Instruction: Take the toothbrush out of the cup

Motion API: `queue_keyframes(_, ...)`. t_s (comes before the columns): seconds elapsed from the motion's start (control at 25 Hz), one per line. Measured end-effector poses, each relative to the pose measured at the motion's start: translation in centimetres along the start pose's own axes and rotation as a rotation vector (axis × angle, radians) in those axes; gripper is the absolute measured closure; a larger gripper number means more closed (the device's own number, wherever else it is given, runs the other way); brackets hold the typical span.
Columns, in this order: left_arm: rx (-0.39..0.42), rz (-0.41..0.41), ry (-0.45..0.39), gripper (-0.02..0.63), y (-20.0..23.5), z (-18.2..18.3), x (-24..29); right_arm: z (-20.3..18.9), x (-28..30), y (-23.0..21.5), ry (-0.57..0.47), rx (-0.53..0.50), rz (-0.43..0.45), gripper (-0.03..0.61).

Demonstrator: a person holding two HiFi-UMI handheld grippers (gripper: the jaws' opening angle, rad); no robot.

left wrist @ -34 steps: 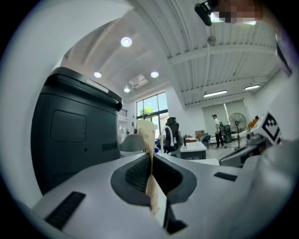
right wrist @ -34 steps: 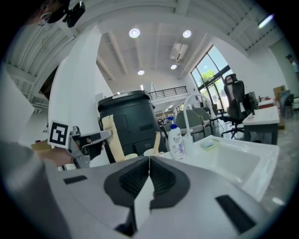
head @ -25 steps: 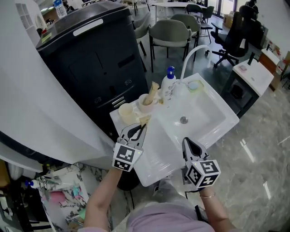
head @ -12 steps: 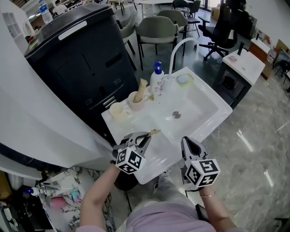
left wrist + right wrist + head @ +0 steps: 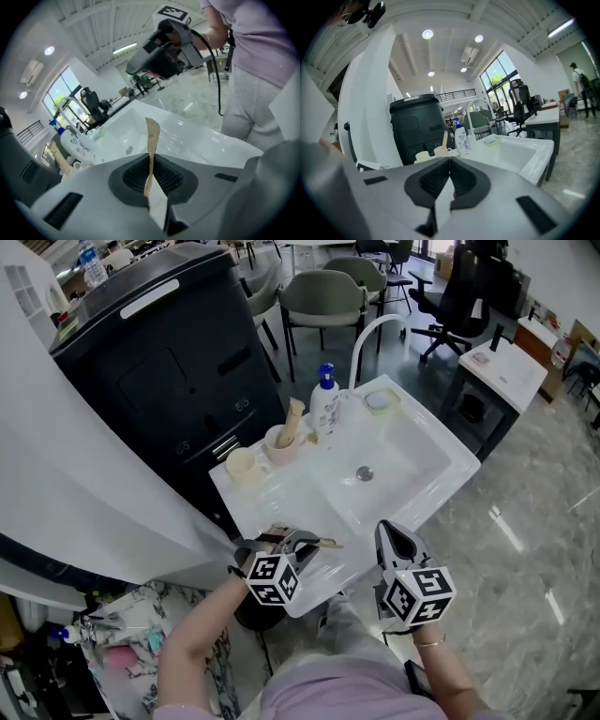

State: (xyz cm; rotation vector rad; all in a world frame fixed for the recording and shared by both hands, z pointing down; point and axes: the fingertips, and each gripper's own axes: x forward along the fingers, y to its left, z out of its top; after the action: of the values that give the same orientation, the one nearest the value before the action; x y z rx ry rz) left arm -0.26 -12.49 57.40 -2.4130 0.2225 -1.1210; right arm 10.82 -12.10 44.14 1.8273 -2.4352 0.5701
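My left gripper (image 5: 292,547) is shut on a beige toothbrush (image 5: 319,542), which lies nearly level and sticks out to the right above the front of the white counter (image 5: 281,498). In the left gripper view the toothbrush (image 5: 152,140) stands pinched between the pads of the left gripper (image 5: 151,176). A cream cup (image 5: 241,465) and a pinkish cup (image 5: 279,442) stand at the counter's back left; the pinkish one holds a beige stick-like item (image 5: 292,420). My right gripper (image 5: 392,538) hovers by the counter's front right, shut and empty; the right gripper view shows its jaws (image 5: 450,164) pressed together.
A white basin (image 5: 394,460) with a drain (image 5: 365,472) fills the counter's right part, with a curved tap (image 5: 375,334) and a pump bottle (image 5: 325,399) behind. A big black bin (image 5: 169,362) stands at the back left. Chairs (image 5: 328,296) and floor clutter (image 5: 131,634) surround.
My left gripper has come down and back toward the counter's front edge with the toothbrush, and rolled, so the toothbrush now lies nearly level. The right gripper has barely moved.
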Motion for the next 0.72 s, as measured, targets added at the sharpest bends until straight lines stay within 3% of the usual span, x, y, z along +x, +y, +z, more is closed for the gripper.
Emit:
queue_keyframes(0.2, 0.091, -0.099, 0.033, 0.604, -2.6, -0.5, 0.5, 0.0, 0.2, 0.3, 0.004, -0.005, 0.003, 0.574)
queue_keyframes(0.44, 0.111, -0.185, 0.074, 0.537, -4.6, -1.3, 0.7, 0.2, 0.4, 0.7, -0.002, -0.008, 0.011, 0.574)
queue_keyframes(0.72, 0.09, -0.229, 0.108, 0.476, -5.6, -2.0, -0.3, 0.3, 0.9, 1.2, 0.01, -0.005, 0.034, 0.574)
